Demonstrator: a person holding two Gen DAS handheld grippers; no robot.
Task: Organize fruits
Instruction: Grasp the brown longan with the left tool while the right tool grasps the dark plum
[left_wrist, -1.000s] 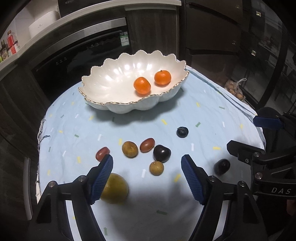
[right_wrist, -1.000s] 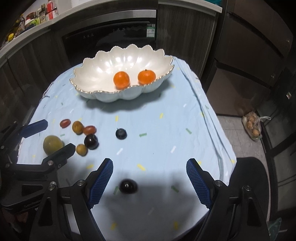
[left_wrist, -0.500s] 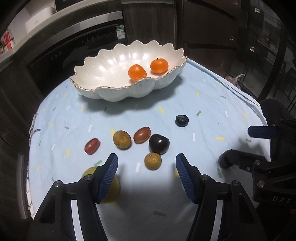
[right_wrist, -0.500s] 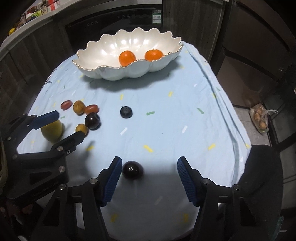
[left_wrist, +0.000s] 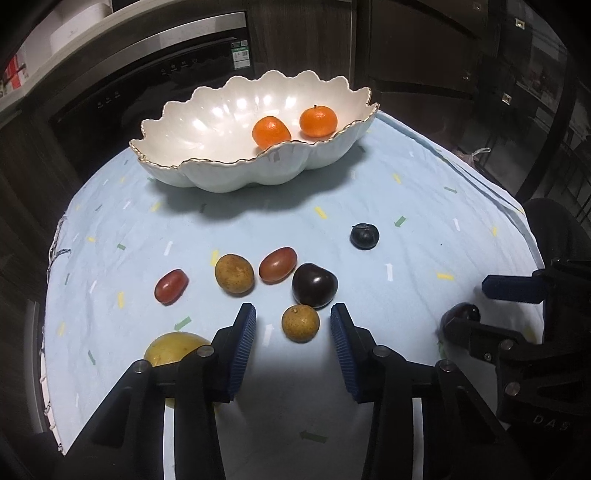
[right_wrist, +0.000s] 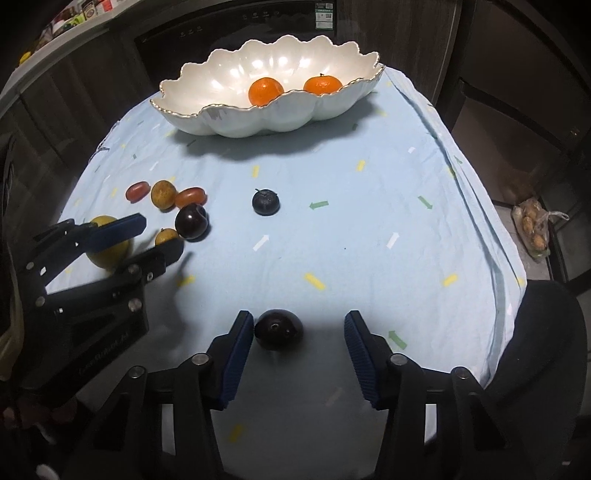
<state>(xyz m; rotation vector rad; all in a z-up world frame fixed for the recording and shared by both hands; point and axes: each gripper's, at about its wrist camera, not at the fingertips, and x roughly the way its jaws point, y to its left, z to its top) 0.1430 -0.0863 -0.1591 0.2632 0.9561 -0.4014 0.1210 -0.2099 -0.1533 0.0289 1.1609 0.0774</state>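
The left claw (left_wrist: 293, 323) is low over the near left part of the desk, its blue ribbed pads apart. Between them lies a small round brown-yellow fruit (left_wrist: 300, 323), touching neither pad. Just left of this claw, partly hidden under its left finger, lies a larger smooth yellow fruit (left_wrist: 171, 349).

The right claw (right_wrist: 299, 328) is low over the near middle of the desk, also with its pads apart. A dark purple, shiny round plum (right_wrist: 279, 329) lies between them, very close to the left pad (right_wrist: 236, 354); I cannot tell if it touches. The right pad is clearly away from it.

A little farther, just behind the small brown-yellow fruit, sits a second dark purple plum (left_wrist: 314, 285). Beside it to the left is an oval red-brown fruit (left_wrist: 277, 264), then a round speckled brown fruit (left_wrist: 234, 274), then another oval red fruit (left_wrist: 171, 285), in a loose row. To the right of this group, apart from it, lies a small dark blue round fruit with a short stem (right_wrist: 265, 202).

At the far side of the light blue tablecloth with small coloured marks (right_wrist: 369, 221) stands a white shell-shaped bowl with a gold wavy rim (left_wrist: 207, 125). Inside it, in its right half, two orange mandarins (left_wrist: 271, 130) lie near each other.
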